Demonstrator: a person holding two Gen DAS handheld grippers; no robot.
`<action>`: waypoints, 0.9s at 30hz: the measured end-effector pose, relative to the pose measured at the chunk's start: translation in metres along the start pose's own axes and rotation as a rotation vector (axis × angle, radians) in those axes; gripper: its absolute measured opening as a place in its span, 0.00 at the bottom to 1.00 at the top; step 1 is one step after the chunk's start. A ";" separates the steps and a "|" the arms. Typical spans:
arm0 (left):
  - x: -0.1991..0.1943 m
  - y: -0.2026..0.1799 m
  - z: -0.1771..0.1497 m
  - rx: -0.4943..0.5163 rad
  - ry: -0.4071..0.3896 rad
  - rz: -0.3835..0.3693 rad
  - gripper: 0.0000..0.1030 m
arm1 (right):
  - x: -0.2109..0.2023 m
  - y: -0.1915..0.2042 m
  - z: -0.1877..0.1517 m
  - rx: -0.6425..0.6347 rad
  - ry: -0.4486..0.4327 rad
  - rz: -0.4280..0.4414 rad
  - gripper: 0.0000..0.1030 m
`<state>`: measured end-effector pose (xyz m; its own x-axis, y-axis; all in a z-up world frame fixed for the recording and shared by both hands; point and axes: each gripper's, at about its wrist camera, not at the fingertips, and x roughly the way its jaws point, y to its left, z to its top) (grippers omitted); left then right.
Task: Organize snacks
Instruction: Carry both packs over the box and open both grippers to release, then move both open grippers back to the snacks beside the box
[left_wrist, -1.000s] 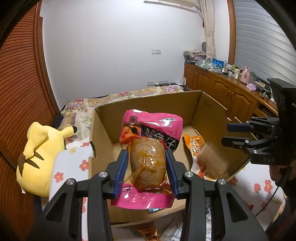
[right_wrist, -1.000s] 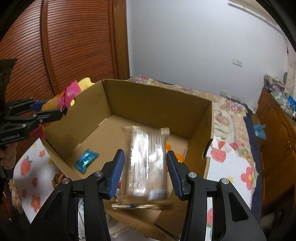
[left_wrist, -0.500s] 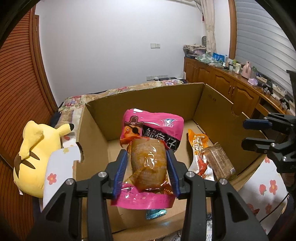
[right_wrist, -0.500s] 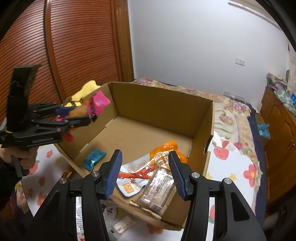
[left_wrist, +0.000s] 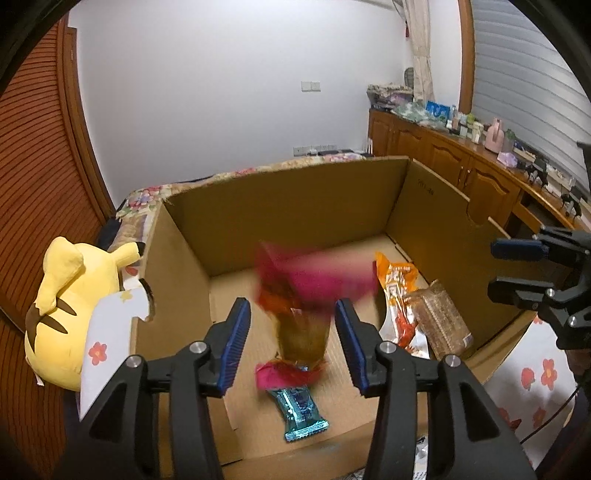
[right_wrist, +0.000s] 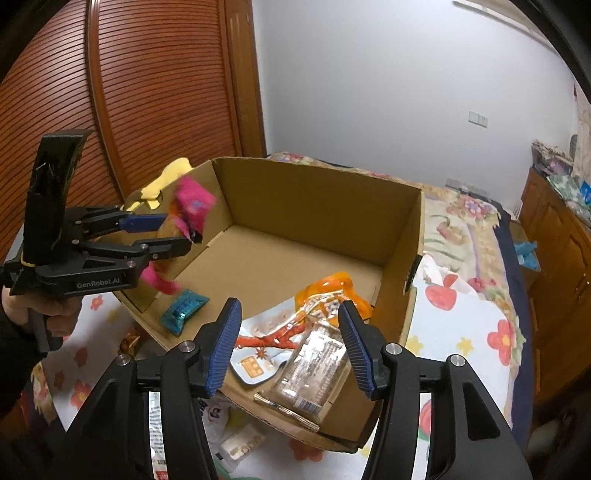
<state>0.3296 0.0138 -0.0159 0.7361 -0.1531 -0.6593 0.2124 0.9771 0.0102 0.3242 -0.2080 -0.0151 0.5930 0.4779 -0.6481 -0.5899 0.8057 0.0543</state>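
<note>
- Over the near edge of the cardboard box (left_wrist: 280, 206), seen from the left wrist: left gripper (left_wrist: 291, 338) spread wide, blue pads apart, clamped on nothing.
- Between those pads but clear of both, blurred: pink snack packet (left_wrist: 310, 291), pink ends with a brown middle, above the box floor; cannot tell whether touching the floor.
- Just below it, by the box's near edge: teal candy bar (left_wrist: 299, 406), flat on the floor, its upper end touching or under the pink packet.
- Along the box's right wall: orange snack pouch (left_wrist: 397, 291) lying lengthwise, clear wafer pack (left_wrist: 441, 319) beside it on the wall side, the two overlapping.
- Outside the box's right wall: right gripper (left_wrist: 517, 271), fingers apart, nothing between them.
- Against the box's left outer wall: yellow plush toy (left_wrist: 70, 299) on the floral bedspread (left_wrist: 535, 373).

- Above the near right corner of the box (right_wrist: 332, 206), seen from the right wrist: right gripper (right_wrist: 290, 347) open wide, empty.
- Directly beneath it, in that corner: wafer pack (right_wrist: 314, 373) leaning on the near wall, partly over the orange pouch (right_wrist: 325, 295).
- At the box's left wall: left gripper (right_wrist: 162, 234), held in a hand (right_wrist: 61, 312), pads parted, blurred pink packet (right_wrist: 192, 203) in the gap.
- Near the left wall on the floor: teal bar (right_wrist: 183, 310).
- Outside the near wall, on the bedspread (right_wrist: 480, 332): small loose wrappers, too cut off to identify.
</note>
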 end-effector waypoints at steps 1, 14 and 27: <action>-0.003 0.000 0.001 -0.003 -0.004 -0.002 0.47 | -0.001 0.000 0.000 0.002 -0.001 0.000 0.55; -0.060 -0.011 -0.032 0.013 -0.041 -0.011 0.54 | -0.054 0.020 -0.012 -0.002 -0.048 -0.045 0.58; -0.096 -0.032 -0.111 0.046 -0.009 -0.047 0.57 | -0.074 0.057 -0.086 0.053 -0.015 -0.053 0.58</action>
<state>0.1810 0.0140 -0.0358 0.7304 -0.2005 -0.6530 0.2762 0.9610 0.0137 0.1994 -0.2277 -0.0288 0.6313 0.4387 -0.6395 -0.5277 0.8473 0.0603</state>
